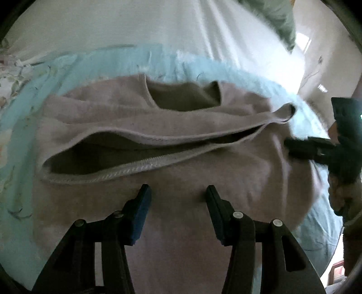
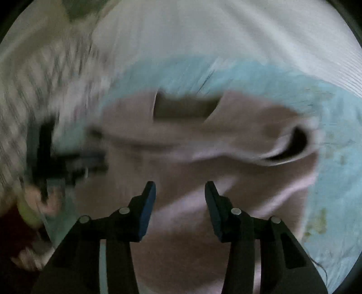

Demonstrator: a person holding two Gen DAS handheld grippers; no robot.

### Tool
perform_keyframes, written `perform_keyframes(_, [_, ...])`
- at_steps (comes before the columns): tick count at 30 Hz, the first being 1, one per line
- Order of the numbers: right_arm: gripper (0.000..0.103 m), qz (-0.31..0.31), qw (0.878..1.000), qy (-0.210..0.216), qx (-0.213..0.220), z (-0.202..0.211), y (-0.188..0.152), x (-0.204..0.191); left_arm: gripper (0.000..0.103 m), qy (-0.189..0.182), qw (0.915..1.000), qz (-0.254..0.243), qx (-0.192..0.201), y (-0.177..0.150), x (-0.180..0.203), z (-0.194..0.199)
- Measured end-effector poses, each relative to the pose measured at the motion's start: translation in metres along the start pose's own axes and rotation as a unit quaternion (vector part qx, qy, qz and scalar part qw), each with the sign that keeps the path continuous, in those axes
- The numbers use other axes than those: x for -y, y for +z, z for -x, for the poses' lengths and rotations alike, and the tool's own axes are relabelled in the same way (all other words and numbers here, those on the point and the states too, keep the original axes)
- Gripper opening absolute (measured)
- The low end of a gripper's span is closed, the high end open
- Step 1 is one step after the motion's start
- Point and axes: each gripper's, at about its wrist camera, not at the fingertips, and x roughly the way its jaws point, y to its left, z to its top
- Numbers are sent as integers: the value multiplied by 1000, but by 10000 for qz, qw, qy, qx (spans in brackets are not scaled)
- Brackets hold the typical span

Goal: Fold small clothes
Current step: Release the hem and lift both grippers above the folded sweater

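A small dusty-pink garment [image 1: 181, 126] lies spread on a light blue sheet [image 1: 27, 113]. Its white-stitched hem [image 1: 113, 171] gapes open across the middle, and a darker neck opening [image 1: 183, 97] shows at the far side. My left gripper [image 1: 178, 188] hovers over the near part of the cloth, open, with nothing between its pads. The right gripper [image 1: 294, 147] comes in from the right edge over the garment's side. In the blurred right wrist view the same garment [image 2: 203, 147] shows a sleeve opening [image 2: 296, 142]. There my right gripper [image 2: 179, 184] stands open over the pink cloth, pads apart and gripping nothing.
White bedding [image 1: 113, 27] stretches beyond the blue sheet, with a green cloth [image 1: 278, 18] at the far right. Pale floor [image 1: 316, 67] shows past the bed's right side. A person's hand [image 2: 38, 199] and checked sleeve [image 2: 45, 74] hold the left gripper [image 2: 90, 158], blurred.
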Motion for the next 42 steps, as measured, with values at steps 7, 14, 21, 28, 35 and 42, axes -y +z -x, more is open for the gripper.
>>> perform_keyframes(7, [39,-481,9928,-1092,-86,-48,44,61,50,917,9953,257,159,58,-41,-25])
perform_keyframes(14, [42,-1855,9668,-1403,1063,2,39,106,48,932,9805,1553,766,65,-117,11])
perform_keyframes(21, [46,-1985,9701,-732,1193,33,-22,62,52,588,9729,1912,1162,-12,-91,70])
perform_keyframes(28, [48,-2149,9684,-140,1256,32,-70,12,56,-69,9667,2155,1376,-91,-43,109])
perform_keyframes(35, [49,-2163,9686,146,1218,34,-97,-16,59,-462,9582,2518,1277,-145,-23,110])
perform_keyframes(42, [53,-2128,9691,272,1221,40,-104,-32,62,-675,9427,3070,1121,-156,-32,87])
